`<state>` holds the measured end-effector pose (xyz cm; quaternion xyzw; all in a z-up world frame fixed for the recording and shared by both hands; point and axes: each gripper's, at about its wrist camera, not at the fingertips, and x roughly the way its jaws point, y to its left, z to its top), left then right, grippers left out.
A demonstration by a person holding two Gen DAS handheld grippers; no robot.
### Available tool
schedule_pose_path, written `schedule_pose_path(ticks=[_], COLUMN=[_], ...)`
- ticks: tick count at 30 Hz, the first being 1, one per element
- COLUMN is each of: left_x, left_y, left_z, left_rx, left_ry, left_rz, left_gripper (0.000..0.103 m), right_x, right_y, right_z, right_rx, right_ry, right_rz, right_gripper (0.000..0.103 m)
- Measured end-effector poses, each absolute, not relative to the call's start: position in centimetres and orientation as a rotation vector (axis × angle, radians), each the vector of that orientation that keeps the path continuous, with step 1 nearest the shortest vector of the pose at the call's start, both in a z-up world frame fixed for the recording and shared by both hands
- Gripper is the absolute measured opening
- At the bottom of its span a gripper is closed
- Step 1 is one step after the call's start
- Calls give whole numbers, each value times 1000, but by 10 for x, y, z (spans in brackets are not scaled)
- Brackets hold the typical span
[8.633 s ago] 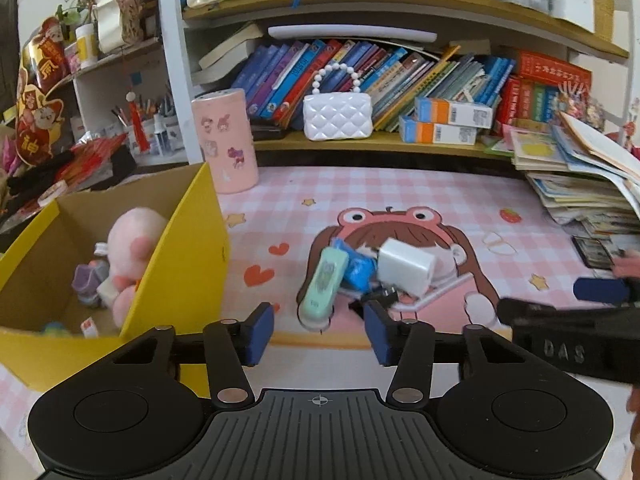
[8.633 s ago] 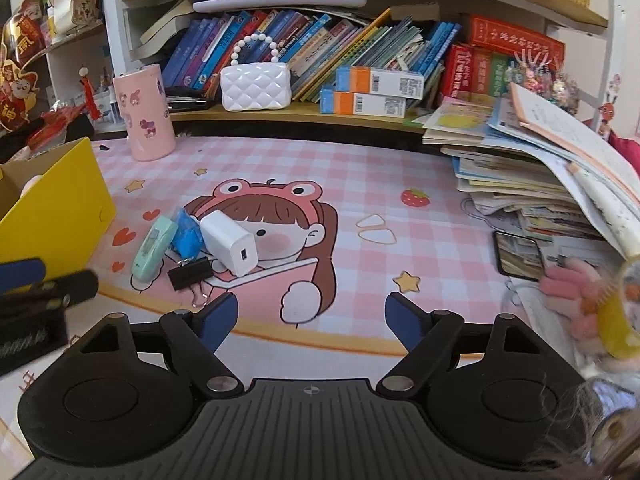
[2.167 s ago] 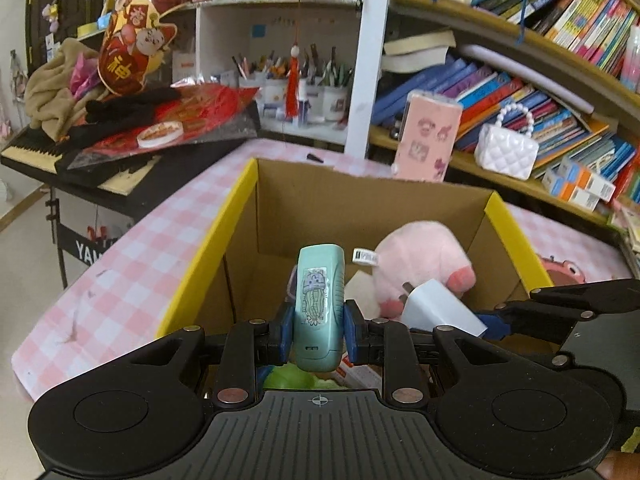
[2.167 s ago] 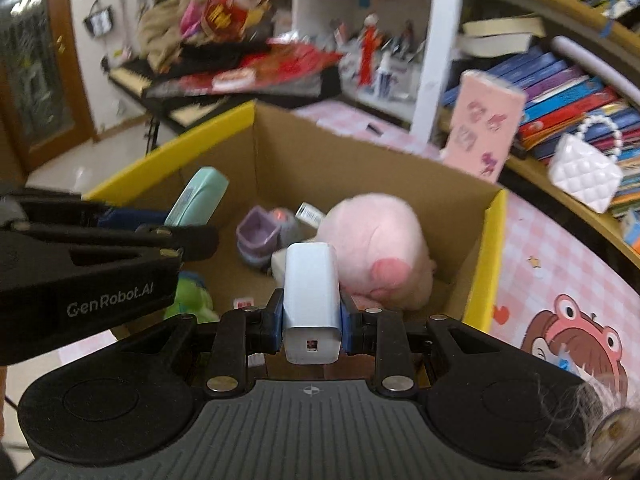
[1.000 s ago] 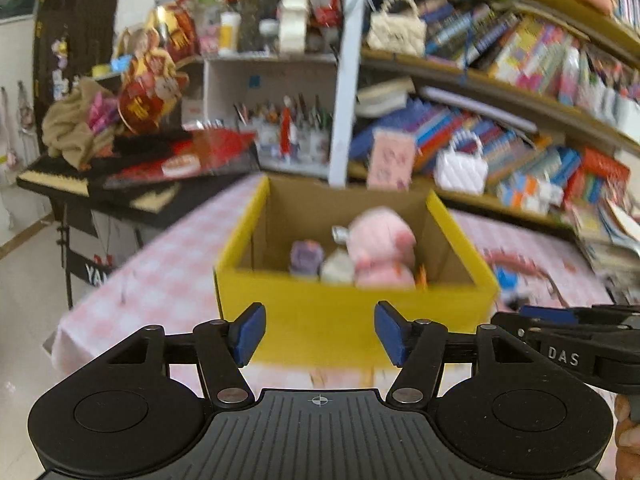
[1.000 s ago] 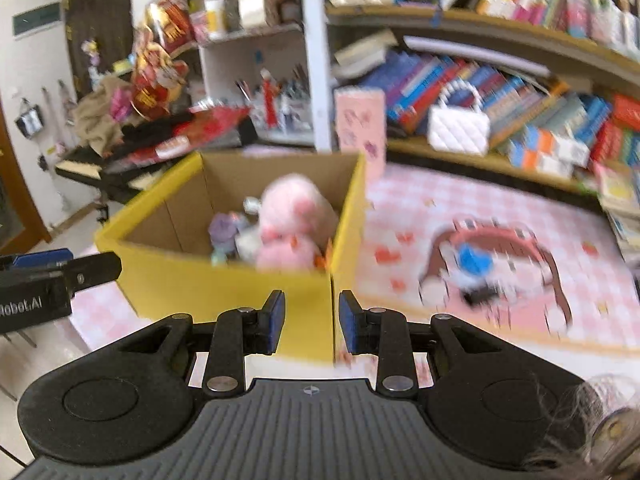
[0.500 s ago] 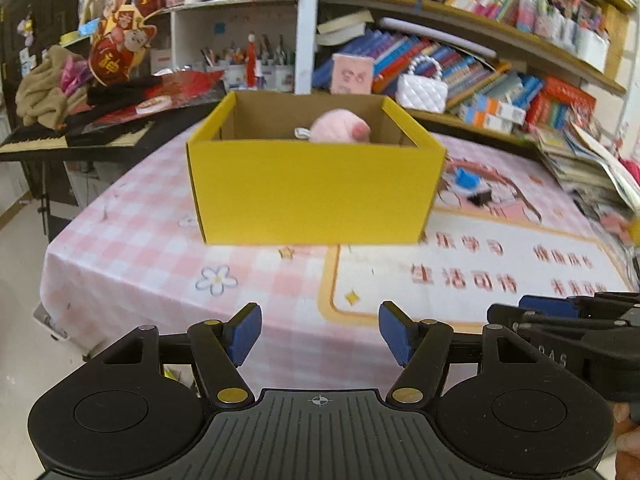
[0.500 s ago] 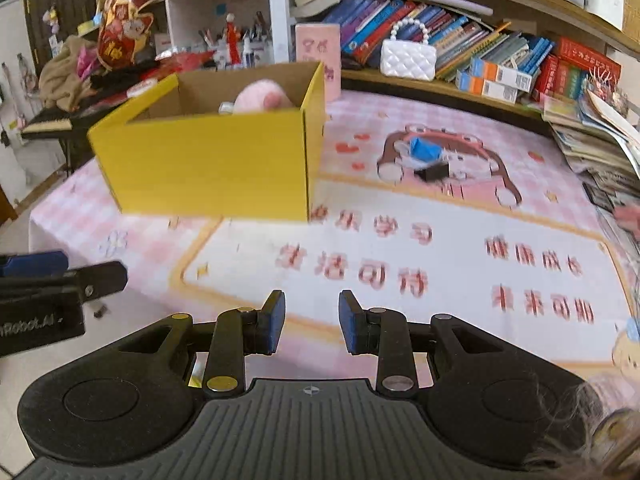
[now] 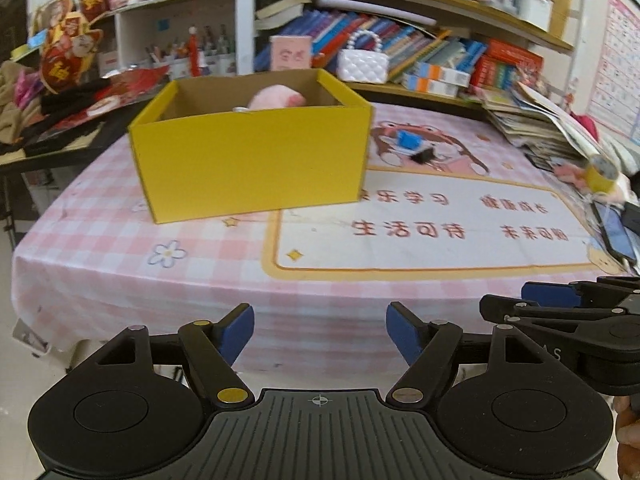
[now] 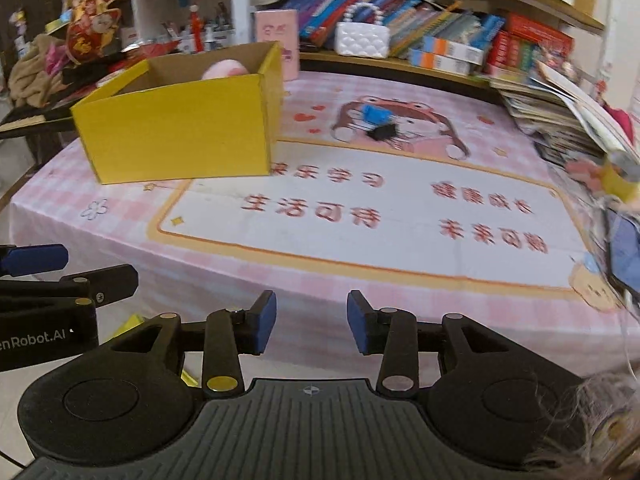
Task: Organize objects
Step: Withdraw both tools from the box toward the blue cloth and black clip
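A yellow cardboard box (image 9: 252, 160) (image 10: 176, 136) stands on the pink checked table, with a pink plush (image 9: 276, 98) (image 10: 224, 68) showing above its rim. A small blue object (image 9: 408, 140) (image 10: 376, 114) and a black binder clip (image 9: 424, 156) (image 10: 384, 132) lie on the cartoon mat behind the box. My left gripper (image 9: 320, 334) is open and empty, held off the table's near edge. My right gripper (image 10: 311, 326) is open and empty, also off the near edge. Each gripper shows at the side of the other's view.
Bookshelves (image 9: 420, 52) with a white quilted purse (image 9: 362, 66) and a pink cup (image 10: 276, 40) line the back. Stacked magazines (image 9: 532, 120) and a yellow tape roll (image 9: 600, 174) sit at the right. A phone (image 9: 612, 232) lies at the right edge. A cluttered side table (image 9: 52, 112) is left.
Both grippers dropped their items into the box and pulled back off the table's front edge. In the last half second the right gripper's fingers opened wider.
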<state>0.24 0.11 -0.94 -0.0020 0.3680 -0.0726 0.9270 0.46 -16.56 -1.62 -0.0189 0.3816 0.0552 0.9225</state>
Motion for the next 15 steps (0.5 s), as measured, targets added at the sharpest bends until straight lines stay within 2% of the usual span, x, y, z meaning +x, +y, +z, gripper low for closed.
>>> schedule_pose_path(ticks=[15], left_x=[19], left_y=[-78], left_z=[-8], left_rx=[100], left_ry=[729], left_rz=[-417], left_gripper=[75], right_x=[-25], right_y=[-234], right_z=[-13], right_rx=[19], right_ry=[771], right_rz=[-154], right_gripper=[40])
